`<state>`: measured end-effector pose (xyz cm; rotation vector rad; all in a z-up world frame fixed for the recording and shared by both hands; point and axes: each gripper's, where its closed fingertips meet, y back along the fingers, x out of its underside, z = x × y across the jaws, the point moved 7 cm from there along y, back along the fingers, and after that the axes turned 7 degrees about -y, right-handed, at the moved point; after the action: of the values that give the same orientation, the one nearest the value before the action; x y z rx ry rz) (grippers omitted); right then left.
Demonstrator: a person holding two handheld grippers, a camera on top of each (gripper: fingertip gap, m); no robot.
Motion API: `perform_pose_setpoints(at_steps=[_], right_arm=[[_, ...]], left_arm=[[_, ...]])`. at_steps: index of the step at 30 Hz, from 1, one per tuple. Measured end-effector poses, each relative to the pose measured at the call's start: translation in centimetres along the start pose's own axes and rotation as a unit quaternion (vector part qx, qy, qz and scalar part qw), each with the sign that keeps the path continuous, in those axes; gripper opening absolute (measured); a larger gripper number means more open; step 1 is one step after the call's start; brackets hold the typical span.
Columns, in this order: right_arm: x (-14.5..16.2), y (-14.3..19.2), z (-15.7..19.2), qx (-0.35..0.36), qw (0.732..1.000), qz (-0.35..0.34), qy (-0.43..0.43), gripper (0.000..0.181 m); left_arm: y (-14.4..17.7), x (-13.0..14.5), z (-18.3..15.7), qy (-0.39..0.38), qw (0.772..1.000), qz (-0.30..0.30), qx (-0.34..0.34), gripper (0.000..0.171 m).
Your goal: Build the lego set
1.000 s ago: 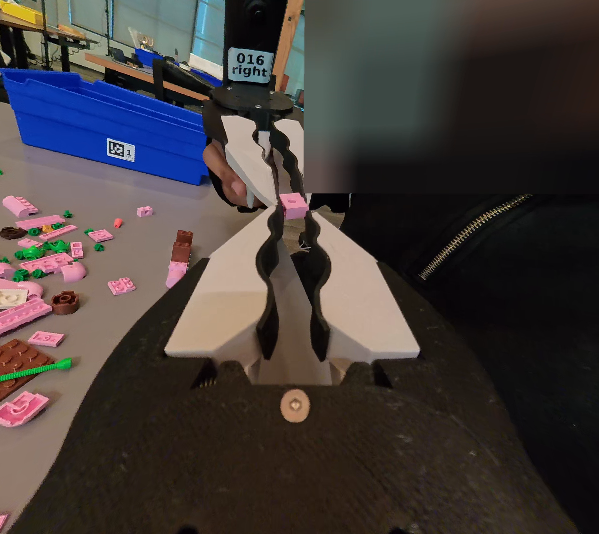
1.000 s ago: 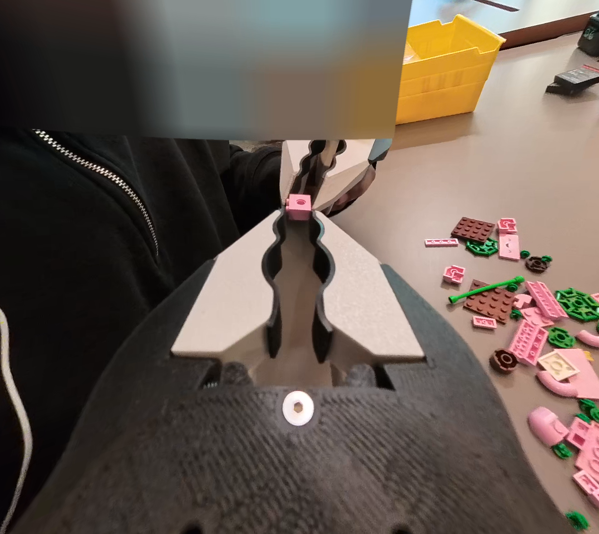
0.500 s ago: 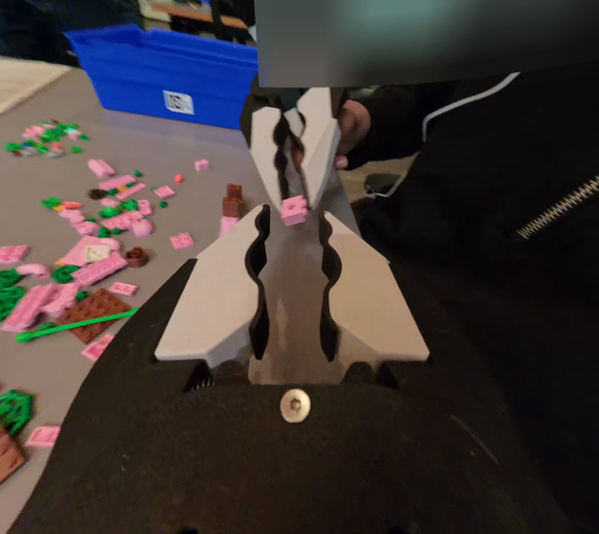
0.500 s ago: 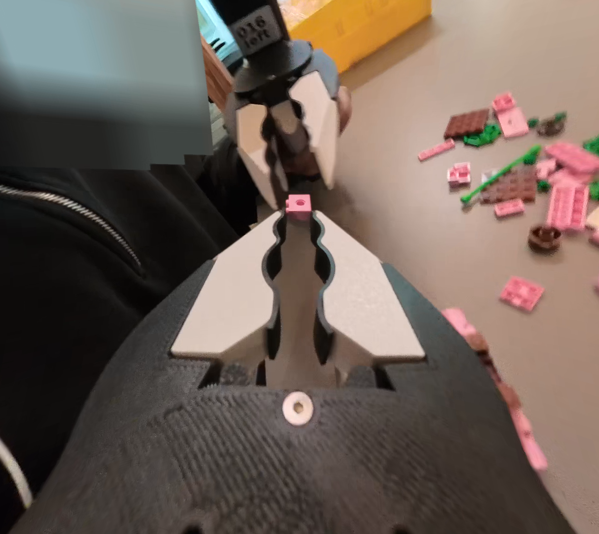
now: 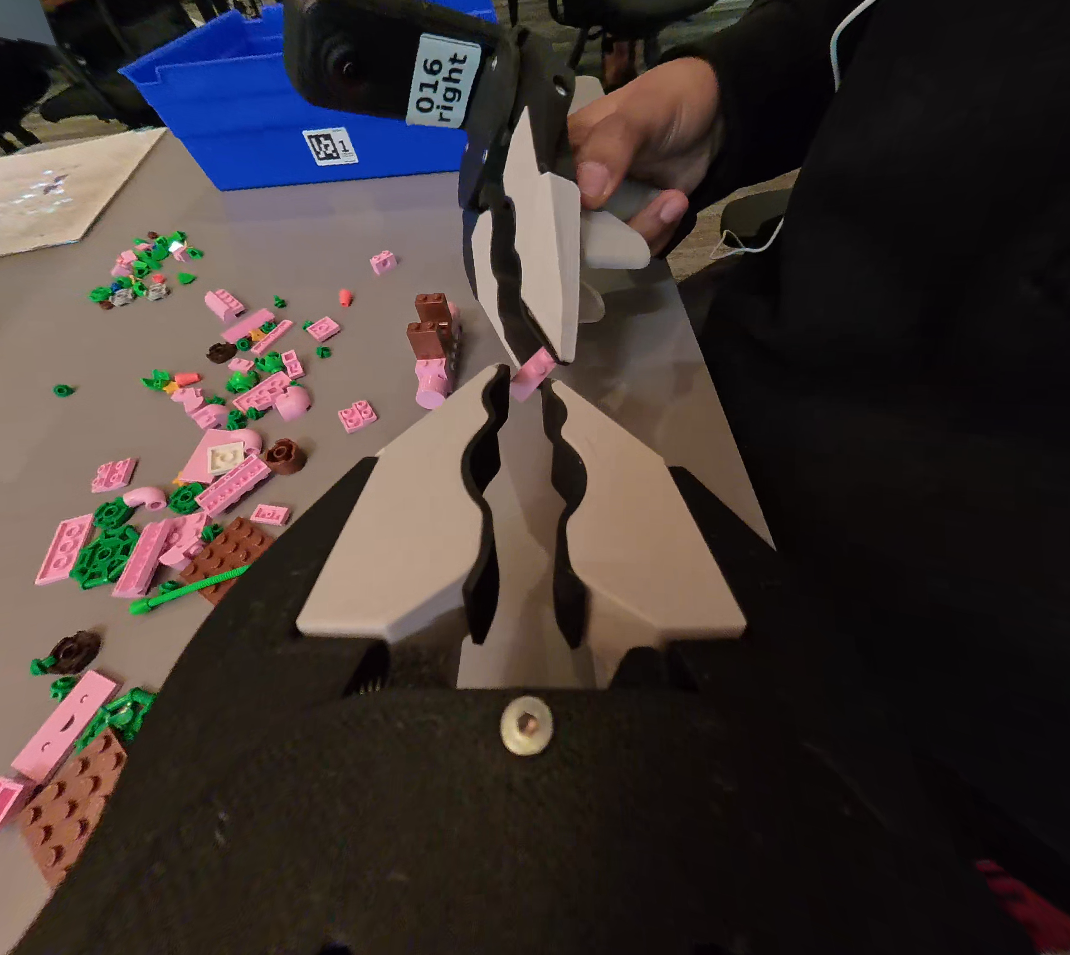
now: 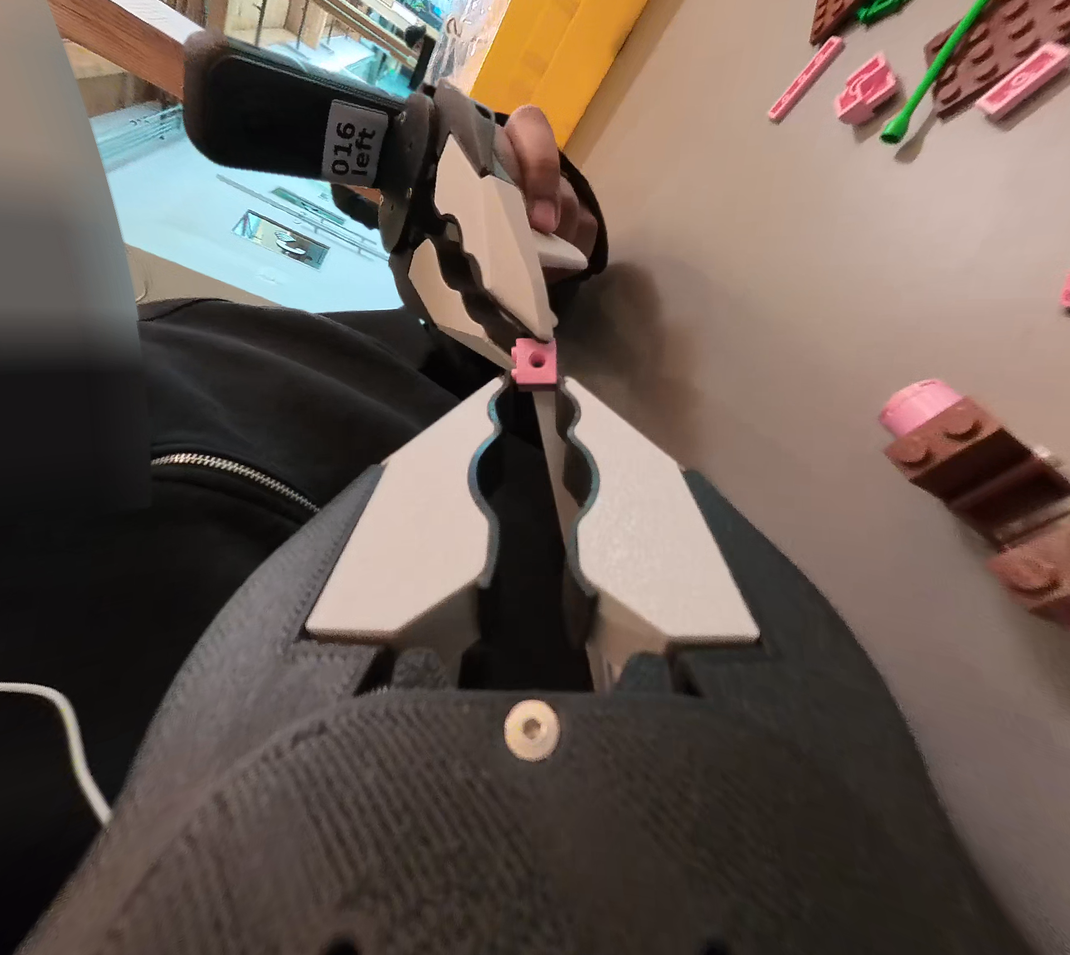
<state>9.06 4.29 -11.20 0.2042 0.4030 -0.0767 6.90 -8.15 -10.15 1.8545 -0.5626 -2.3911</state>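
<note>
A small pink brick (image 5: 532, 371) with a side hole hangs over the grey table's near edge. My right gripper (image 6: 535, 385) is shut on it at its tips; the brick also shows in the right wrist view (image 6: 535, 368). In the left wrist view the right gripper (image 5: 544, 356) comes down from above. My left gripper (image 5: 526, 384) has narrowed to brick width, with its tips against the brick's other end. In the right wrist view the left gripper (image 6: 532, 345) meets the brick from above. A brown-and-pink partial build (image 5: 434, 348) lies on the table just to the left.
Loose pink, green and brown pieces (image 5: 231, 406) lie across the table's (image 5: 376, 220) left half. A blue bin (image 5: 260, 116) stands behind them. A yellow bin (image 6: 579, 0) and brown plates (image 6: 1013, 35) show in the right wrist view. The person's black jacket (image 5: 897, 406) fills the right side.
Half a second ago my left gripper stood wide open below the brick. It has since narrowed onto it. Both grippers have tilted and swung closer to the table edge. The right has kept its hold.
</note>
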Motion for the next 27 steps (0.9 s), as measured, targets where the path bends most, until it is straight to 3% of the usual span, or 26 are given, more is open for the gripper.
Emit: perform_pose_setpoints(at_steps=[5,13,20,24,27], right_arm=[[0.1,0.2,-0.2,0.012,1.000,0.022,-0.006,0.013],[-2.4,2.1,0.6,0.134,0.982,0.006,0.130,0.027],[-5.0,1.5,-0.7,0.319,0.900,0.077,0.286,0.026],[-7.6,-0.3,-2.2,0.349,0.839,0.137,0.394,0.020],[-9.3,-2.0,-3.9,0.324,0.821,0.205,0.423,0.020]], left_arm=[[-0.4,0.5,-0.2,-0.002,1.000,0.021,0.016,0.007],[-0.6,2.0,1.2,0.052,0.996,0.066,-0.008,0.006],[-0.8,3.4,2.0,0.124,0.985,0.118,0.001,0.006],[-1.2,4.2,2.0,0.163,0.975,0.152,0.025,0.006],[-1.4,4.5,2.0,0.163,0.972,0.169,0.019,0.006]])
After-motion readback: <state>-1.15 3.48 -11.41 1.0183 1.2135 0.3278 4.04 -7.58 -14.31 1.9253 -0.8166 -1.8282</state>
